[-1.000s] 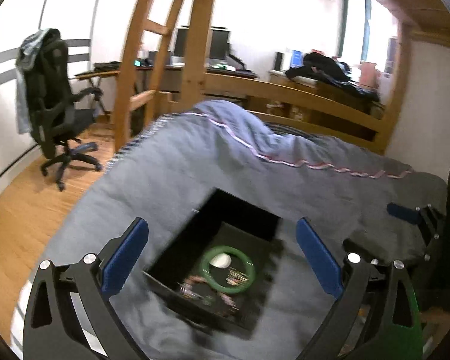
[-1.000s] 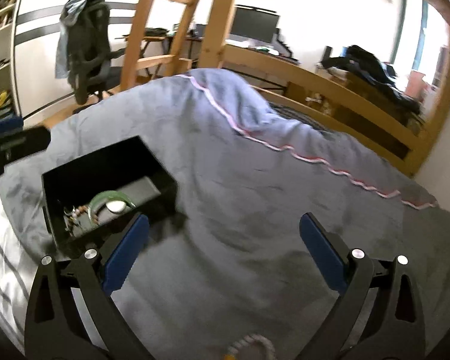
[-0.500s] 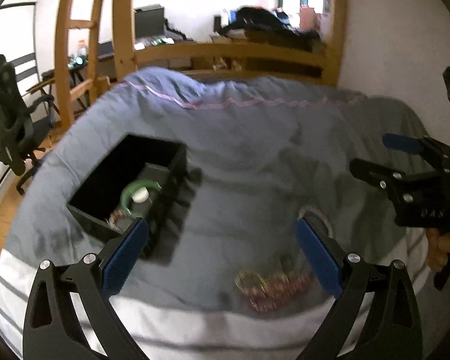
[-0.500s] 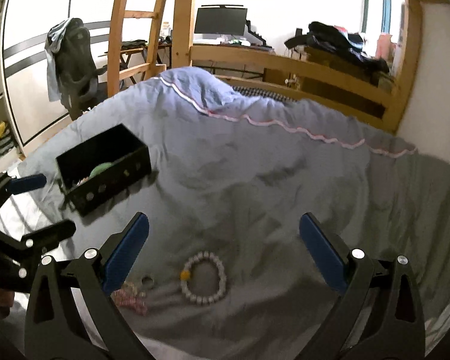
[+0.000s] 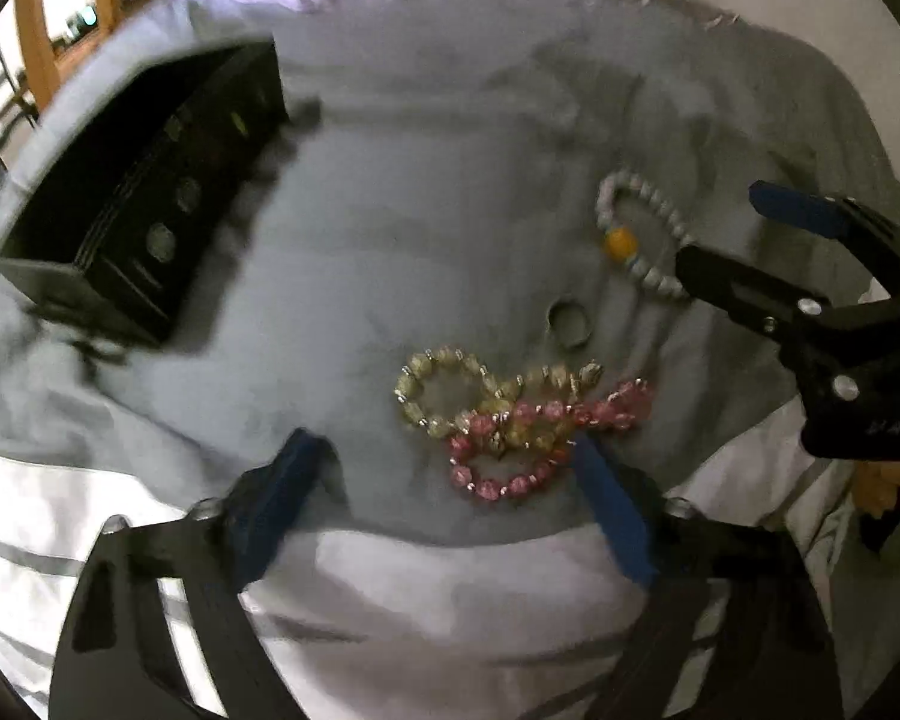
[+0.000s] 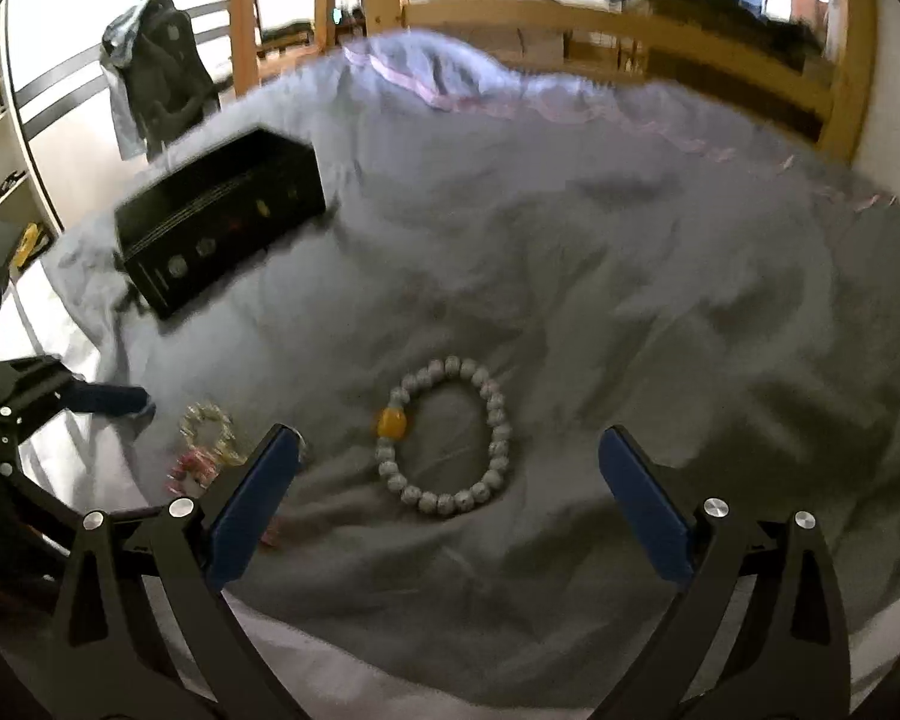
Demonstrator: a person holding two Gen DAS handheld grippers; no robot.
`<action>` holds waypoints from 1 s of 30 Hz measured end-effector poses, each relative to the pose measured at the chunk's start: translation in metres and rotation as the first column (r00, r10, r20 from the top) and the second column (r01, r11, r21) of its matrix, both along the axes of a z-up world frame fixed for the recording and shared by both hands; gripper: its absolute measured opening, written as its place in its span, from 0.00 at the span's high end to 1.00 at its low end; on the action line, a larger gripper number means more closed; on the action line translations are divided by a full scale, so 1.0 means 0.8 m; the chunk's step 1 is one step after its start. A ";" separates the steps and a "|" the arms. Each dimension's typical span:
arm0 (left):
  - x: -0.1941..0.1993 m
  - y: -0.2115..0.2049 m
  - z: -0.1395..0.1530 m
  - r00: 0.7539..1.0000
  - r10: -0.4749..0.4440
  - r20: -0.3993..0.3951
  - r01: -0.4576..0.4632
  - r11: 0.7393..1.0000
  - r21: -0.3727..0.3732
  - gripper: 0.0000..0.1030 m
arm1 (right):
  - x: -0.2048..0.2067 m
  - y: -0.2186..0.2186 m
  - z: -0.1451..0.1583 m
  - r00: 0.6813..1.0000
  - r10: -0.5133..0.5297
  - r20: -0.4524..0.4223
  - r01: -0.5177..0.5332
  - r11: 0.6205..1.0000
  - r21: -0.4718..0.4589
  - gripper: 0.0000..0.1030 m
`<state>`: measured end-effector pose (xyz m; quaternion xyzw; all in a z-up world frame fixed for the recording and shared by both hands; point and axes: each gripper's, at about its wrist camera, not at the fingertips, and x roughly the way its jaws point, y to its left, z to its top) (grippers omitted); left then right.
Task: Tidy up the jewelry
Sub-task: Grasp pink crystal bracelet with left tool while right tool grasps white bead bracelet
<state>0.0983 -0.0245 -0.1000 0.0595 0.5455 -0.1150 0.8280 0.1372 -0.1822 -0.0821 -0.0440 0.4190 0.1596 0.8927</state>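
Both cameras have swung off the black jewelry box (image 6: pixel 219 228) and down onto the loose pieces at the near edge of the bed; a second ago the left view looked straight into the box, now only its outer wall shows, upper left. Read: one drop-off looks finished and both grippers are lining up the next pick.

Left gripper (image 5: pixel 444 504): jaws spread wide, holding nothing, low over the tangle of a yellow-clear bead bracelet (image 5: pixel 444 390) and a pink bead bracelet (image 5: pixel 528 438). The two overlap, so I'd expect a single pinch to drag both.

Right gripper (image 6: pixel 450 495): jaws wide apart, empty, framing the grey bead bracelet (image 6: pixel 444 435) with its amber bead (image 6: pixel 393 422). It lies flat on the grey duvet (image 6: pixel 660 300), clear of the other pieces. Likely the easier grab.

A small ring (image 5: pixel 570 324) sits between the grey bracelet and the tangle, pressed into a duvet dimple.

Hard to read:
- Box contents not visible in either view now; only the side with round holes shows.
- Heavy motion blur, so bead count and clasp detail are unreadable.
- In the right view the tangle is partly behind the gripper's own left finger, and the ring can't be made out.
- Right gripper's lower finger crosses the grey bracelet's edge in the left view; contact or not, can't tell.
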 end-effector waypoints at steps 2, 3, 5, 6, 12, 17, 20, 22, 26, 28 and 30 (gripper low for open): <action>0.006 0.000 -0.003 1.000 0.000 0.000 0.000 1.000 -0.009 0.25 | 0.011 0.004 -0.016 0.999 0.011 -0.042 -0.012 1.000 -0.008 0.04; 0.010 0.000 -0.002 1.000 -0.002 0.001 0.002 1.000 -0.021 0.30 | 0.017 0.006 -0.025 0.998 0.016 -0.068 -0.018 1.000 -0.019 0.04; 0.016 0.002 -0.003 1.000 0.003 0.000 -0.003 0.999 -0.043 0.40 | 0.025 0.008 -0.038 0.995 0.018 -0.102 -0.022 0.999 -0.035 0.11; 0.019 0.003 -0.003 1.000 0.007 0.001 -0.007 0.999 -0.049 0.46 | 0.026 0.008 -0.042 0.994 0.020 -0.107 -0.024 0.999 -0.041 0.17; 0.035 0.016 0.001 0.999 0.040 0.003 -0.040 0.994 -0.102 0.74 | 0.027 0.001 -0.032 0.999 0.002 -0.054 -0.004 0.999 -0.044 0.65; 0.029 0.015 0.011 0.999 0.029 0.039 -0.025 0.994 -0.108 0.83 | 0.027 -0.007 -0.019 1.000 -0.023 -0.016 0.023 1.000 -0.017 0.85; 0.028 0.017 0.018 0.998 0.033 0.054 -0.026 0.993 -0.117 0.85 | 0.027 -0.010 -0.010 1.000 -0.028 0.008 0.028 1.000 0.004 0.88; 0.029 0.021 0.022 0.997 0.043 0.063 -0.035 0.991 -0.129 0.85 | 0.025 -0.013 -0.007 0.999 -0.033 0.021 0.033 0.999 0.016 0.91; 0.030 0.034 0.029 0.994 0.066 0.086 -0.053 0.988 -0.148 0.89 | 0.021 -0.015 0.003 0.998 -0.031 0.060 0.028 0.998 0.049 0.91; 0.037 0.038 0.036 0.991 0.083 0.100 -0.066 0.984 -0.163 0.90 | 0.020 -0.016 0.006 0.997 -0.023 0.068 0.019 0.998 0.056 0.91; 0.042 0.045 0.041 0.989 0.099 0.107 -0.079 0.981 -0.175 0.90 | 0.019 -0.015 0.006 0.997 -0.020 0.073 0.016 0.998 0.058 0.91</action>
